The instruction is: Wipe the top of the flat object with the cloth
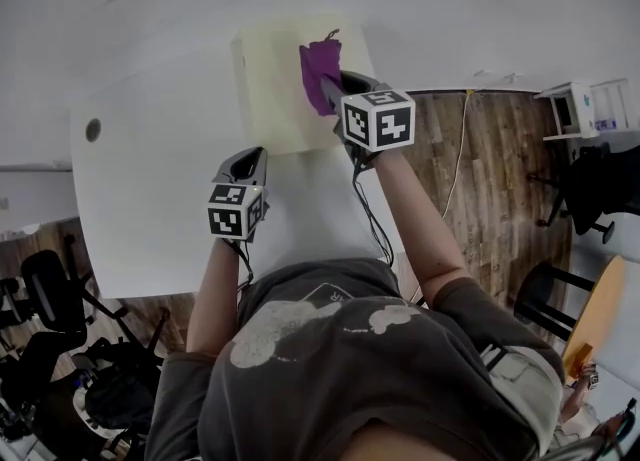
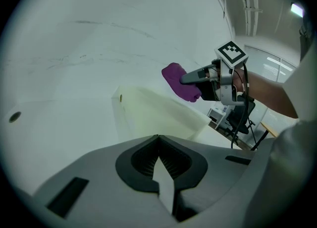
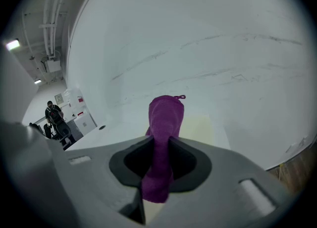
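Note:
A pale yellow flat board (image 1: 275, 84) lies on the white table (image 1: 150, 179) at its far side. A purple cloth (image 1: 320, 69) hangs over the board's right part, with my right gripper (image 1: 338, 89) shut on it. In the right gripper view the purple cloth (image 3: 163, 138) runs between the jaws and sticks out ahead, the board (image 3: 205, 125) just beyond. My left gripper (image 1: 250, 161) rests near the board's front edge, jaws shut with nothing in them. The left gripper view shows the board (image 2: 153, 113), the cloth (image 2: 179, 81) and the right gripper (image 2: 190, 77) above it.
The table has a small round hole (image 1: 93, 130) at its left. Wooden floor (image 1: 480, 169) lies to the right, with a white cabinet (image 1: 580, 109), office chairs (image 1: 590, 184) and a round wooden table (image 1: 600, 314). A black chair (image 1: 50, 299) stands at the lower left.

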Demonstrator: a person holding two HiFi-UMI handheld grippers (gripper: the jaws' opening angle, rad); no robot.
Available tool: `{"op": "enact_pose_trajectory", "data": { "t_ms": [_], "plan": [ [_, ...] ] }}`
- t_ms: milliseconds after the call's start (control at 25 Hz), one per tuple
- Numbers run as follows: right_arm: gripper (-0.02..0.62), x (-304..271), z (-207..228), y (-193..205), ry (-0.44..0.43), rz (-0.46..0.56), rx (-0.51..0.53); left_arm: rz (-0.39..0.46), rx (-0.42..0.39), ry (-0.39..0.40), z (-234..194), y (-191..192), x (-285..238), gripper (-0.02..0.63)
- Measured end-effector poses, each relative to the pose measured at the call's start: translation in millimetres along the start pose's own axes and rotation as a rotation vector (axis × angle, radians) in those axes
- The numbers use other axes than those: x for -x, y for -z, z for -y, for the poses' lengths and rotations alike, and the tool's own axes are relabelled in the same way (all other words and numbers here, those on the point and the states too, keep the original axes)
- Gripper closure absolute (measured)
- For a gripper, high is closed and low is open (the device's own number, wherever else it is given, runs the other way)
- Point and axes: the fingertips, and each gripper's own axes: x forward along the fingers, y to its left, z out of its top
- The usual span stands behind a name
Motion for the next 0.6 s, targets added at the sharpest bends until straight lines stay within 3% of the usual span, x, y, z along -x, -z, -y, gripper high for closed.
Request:
{"op": "enact_pose_trajectory", "data": {
  "t_ms": [600],
  "plan": [
    [0.522, -94, -52, -29, -0.116, -0.074, 0.15, -0.03, 0.034, -0.012, -4, 3, -2, 0.61]
  ]
}}
